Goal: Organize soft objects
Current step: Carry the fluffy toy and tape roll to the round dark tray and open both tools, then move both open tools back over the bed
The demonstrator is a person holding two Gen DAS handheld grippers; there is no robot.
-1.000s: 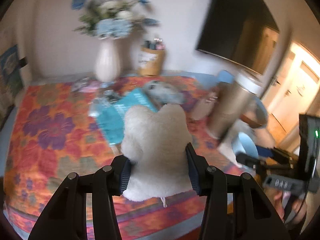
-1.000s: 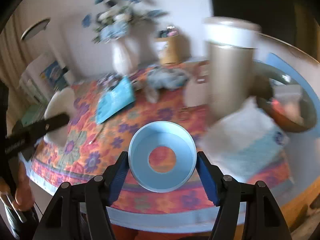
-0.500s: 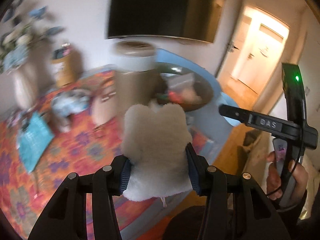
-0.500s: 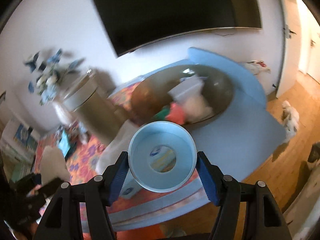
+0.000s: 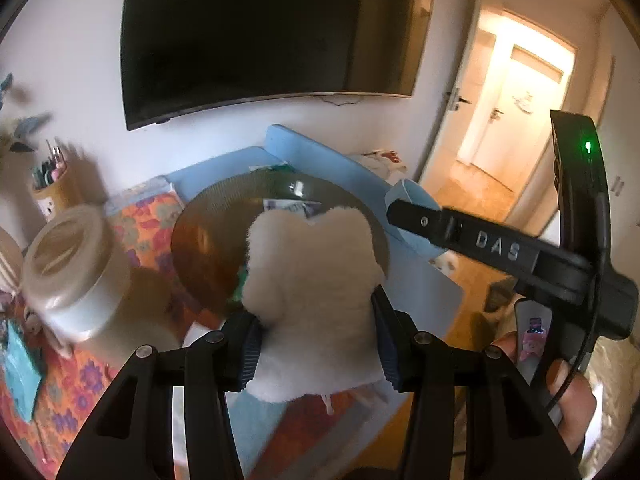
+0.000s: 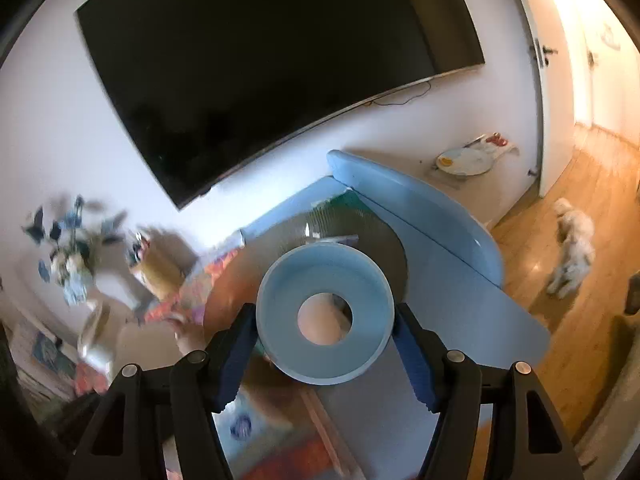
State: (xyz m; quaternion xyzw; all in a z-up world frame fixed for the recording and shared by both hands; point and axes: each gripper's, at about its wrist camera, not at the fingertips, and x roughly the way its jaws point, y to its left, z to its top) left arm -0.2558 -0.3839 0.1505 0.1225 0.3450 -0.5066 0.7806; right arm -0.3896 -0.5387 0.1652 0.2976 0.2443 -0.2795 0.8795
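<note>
In the left wrist view my left gripper (image 5: 316,340) is shut on a fluffy white soft toy (image 5: 312,292), held in the air before a big brown round basket (image 5: 208,240) with a few items inside. The right gripper (image 5: 416,216) shows at the right of that view, a hand on its handle. In the right wrist view my right gripper (image 6: 324,344) is shut on a light blue soft ring (image 6: 324,316) with a hole in its middle. The brown basket (image 6: 384,236) lies just beyond the ring, on a blue table (image 6: 460,280).
A flowered orange cloth (image 5: 144,220) covers the table's left part, with a tall cylinder with a white lid (image 5: 72,268) and a pen holder (image 5: 52,184). A black screen (image 6: 260,60) hangs on the wall. A small white dog (image 6: 572,248) stands on the wooden floor at right.
Both grippers swung to the right, away from the flower vase and floral cloth toward the brown basket on the blue table. Each keeps the same object in its grip.
</note>
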